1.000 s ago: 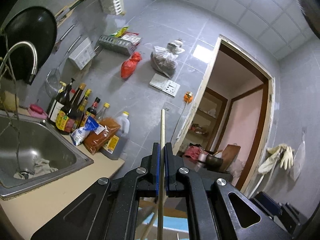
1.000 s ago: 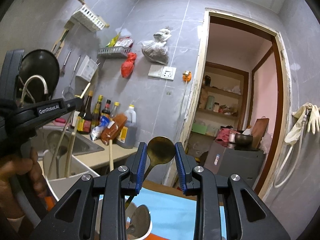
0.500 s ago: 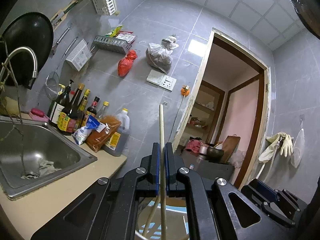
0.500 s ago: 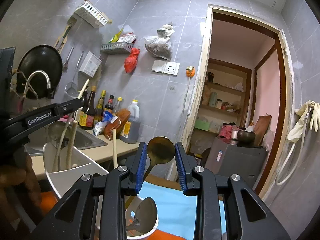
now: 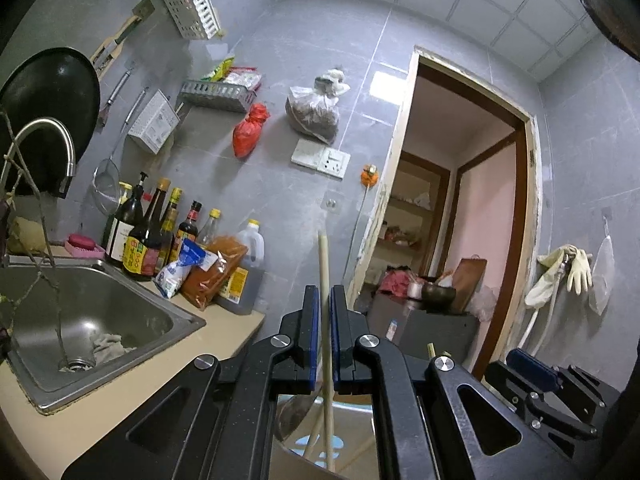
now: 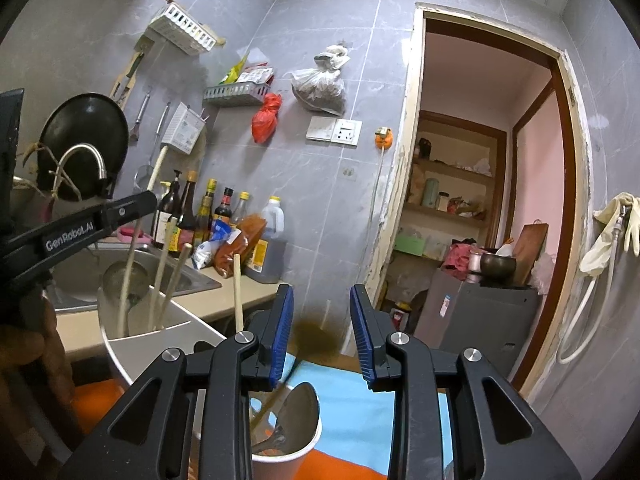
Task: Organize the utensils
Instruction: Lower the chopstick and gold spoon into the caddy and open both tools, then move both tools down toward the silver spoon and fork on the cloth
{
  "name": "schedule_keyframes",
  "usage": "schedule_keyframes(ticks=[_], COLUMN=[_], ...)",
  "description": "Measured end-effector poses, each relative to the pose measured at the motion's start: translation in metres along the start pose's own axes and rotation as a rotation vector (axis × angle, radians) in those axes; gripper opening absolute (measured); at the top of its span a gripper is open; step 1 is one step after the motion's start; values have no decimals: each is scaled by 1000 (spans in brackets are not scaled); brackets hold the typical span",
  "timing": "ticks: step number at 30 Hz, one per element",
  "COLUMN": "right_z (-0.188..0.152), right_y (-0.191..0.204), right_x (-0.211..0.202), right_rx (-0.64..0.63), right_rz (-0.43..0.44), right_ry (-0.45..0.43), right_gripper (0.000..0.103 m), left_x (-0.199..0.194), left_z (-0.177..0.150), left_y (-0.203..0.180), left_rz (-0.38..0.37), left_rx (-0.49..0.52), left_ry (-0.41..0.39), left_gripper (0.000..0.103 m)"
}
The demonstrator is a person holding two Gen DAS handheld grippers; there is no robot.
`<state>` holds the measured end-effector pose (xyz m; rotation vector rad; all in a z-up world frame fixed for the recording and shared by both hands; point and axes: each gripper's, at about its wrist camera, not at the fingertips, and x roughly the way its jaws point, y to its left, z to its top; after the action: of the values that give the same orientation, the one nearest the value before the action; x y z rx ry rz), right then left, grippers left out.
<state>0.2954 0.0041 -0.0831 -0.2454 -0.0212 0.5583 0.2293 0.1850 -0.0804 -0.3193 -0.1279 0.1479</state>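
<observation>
My left gripper is shut on a pale wooden chopstick that stands upright, its lower end in a container below. In the right wrist view the left gripper holds that stick over a white holder with several wooden sticks and a ladle. My right gripper is open. A brown-bowled spoon, blurred, sits between its pads with its handle slanting into a paper cup that also holds a metal spoon.
A steel sink with a tap is at the left. Sauce bottles and packets stand along the grey tiled wall. A black pan hangs above. A blue and orange mat lies under the cup. An open doorway is at the right.
The right gripper has opened wider and the brown spoon has dropped lower between its pads, into the cup. The left gripper still holds the chopstick and has shifted slightly.
</observation>
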Motion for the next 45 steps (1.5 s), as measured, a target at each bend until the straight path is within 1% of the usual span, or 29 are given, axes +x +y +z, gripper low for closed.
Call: schedule_keyframes(ticks=[2,6,7,9,11,12,14,15,16,17,18,20,21,23,24,25,26,30,36,40,45], right_z=[0,2,3,6,10,12,14,15,16,18,19,21,21,22,22,22,22,21,14,-1,-24], right_y=[0,-3,-4,-8,-15,-19,-27,-32,-37,-41,-48,-60,-68,-79,-87,-91,-99,-126,-159,-180,-200], right_x=[0,-2,-3,-5,-10,-11,-15,-18,-20,-23,-26,-31,-35,-41,-47,-50,-56,-77,-98,-112,-123], right_rx=[6,32,37,55,84,95,117,131,149,165,192,235,257,284,298,305,316,330,312,298,296], right_rz=[4,9,9,8,5,2,-4,-5,-4,-2,2,7,3,-4,-9,-11,-16,-44,-90,-128,-166], right_ry=[3,12,13,15,20,24,35,39,44,49,61,84,97,115,125,130,138,170,208,250,297], right_gripper=[32,35,37,44,52,53,62,64,68,71,74,82,84,90,92,99,103,103,103,103,103], left_x=[-2,-6,-7,-9,-11,-12,-13,-13,-15,-15,-15,-19,-20,-23,-24,-25,-27,-34,-45,-49,-47], left_z=[0,2,3,7,12,14,20,23,27,30,32,37,37,39,39,38,37,29,11,-7,-30], left_y=[0,-1,-1,-2,-4,-6,-11,-14,-19,-24,-27,-39,-44,-59,-65,-71,-79,-106,-140,-162,-185], left_rz=[-2,-8,-12,-15,-22,-24,-30,-34,-35,-34,-33,-35,-37,-47,-50,-56,-62,-89,-129,-162,-212], left_rx=[6,4,1,-5,-10,-12,-12,-10,1,12,20,45,52,82,96,107,121,156,142,145,144], left_ry=[13,41,51,71,84,92,110,119,133,146,156,183,193,226,239,254,270,318,380,434,475], left_gripper=[3,4,4,10,27,30,33,34,39,47,52,69,73,84,87,92,94,95,95,95,95])
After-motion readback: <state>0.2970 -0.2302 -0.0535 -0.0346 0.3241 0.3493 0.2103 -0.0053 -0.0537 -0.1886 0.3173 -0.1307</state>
